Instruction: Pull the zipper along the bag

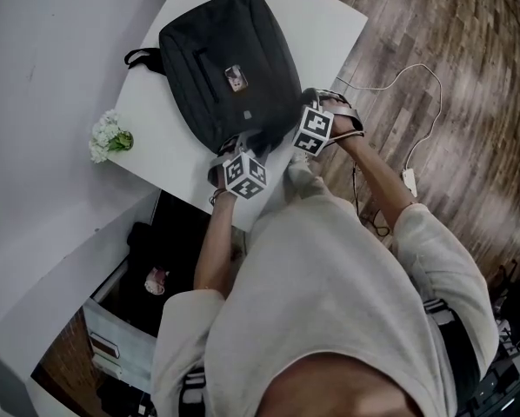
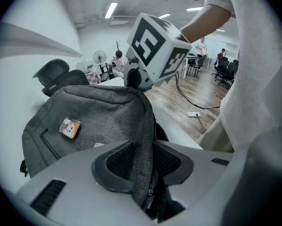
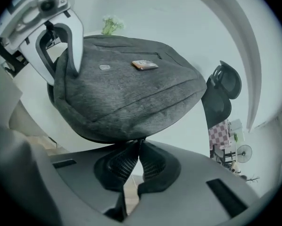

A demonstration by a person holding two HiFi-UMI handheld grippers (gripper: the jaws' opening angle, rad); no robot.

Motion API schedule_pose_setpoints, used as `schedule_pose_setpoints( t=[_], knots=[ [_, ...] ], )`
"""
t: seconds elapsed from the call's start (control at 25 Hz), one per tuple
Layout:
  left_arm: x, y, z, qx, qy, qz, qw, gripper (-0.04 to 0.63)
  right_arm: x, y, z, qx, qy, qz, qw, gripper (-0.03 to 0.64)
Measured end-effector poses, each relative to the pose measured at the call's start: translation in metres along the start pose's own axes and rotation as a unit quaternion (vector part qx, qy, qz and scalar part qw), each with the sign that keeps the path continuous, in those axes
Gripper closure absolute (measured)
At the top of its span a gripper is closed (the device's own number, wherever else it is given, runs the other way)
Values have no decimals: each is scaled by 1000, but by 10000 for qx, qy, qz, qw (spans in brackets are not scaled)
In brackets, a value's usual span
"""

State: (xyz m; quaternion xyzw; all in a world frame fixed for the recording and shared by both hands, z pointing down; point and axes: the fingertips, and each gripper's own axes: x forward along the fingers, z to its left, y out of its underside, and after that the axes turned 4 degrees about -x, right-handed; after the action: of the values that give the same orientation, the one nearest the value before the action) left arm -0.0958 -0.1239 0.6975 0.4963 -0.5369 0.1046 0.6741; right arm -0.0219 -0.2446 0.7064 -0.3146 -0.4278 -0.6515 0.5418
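On the table (image 1: 160,133), jaws of the left gripper (image 2: 144,150) clamp the bag (image 1: 215,69).

No legible writing, even on the badge (image 1: 236,78) of the bag (image 1: 210,46)

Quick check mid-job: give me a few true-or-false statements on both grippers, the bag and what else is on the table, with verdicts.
1. The left gripper has its jaws clamped on a fold of the bag. True.
2. The right gripper has its jaws wide apart. False: they are pinched together on a thin tab at the bag's edge.
3. The bag lies on the floor. False: it lies on the white table.
4. A bunch of flowers sits on the table, apart from the bag. True.
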Motion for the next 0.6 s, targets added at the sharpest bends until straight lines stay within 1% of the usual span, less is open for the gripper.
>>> schedule_pose_setpoints(
  t=[0.2,0.6],
  knots=[
    [4,-6,-3,-58,5,-30,10000,457,-14,10,25,639,-79,44,9979,598],
    [7,-9,-7,-106,84,-29,9999,456,-36,6,76,1357,-90,211,9905,597]
  ],
)
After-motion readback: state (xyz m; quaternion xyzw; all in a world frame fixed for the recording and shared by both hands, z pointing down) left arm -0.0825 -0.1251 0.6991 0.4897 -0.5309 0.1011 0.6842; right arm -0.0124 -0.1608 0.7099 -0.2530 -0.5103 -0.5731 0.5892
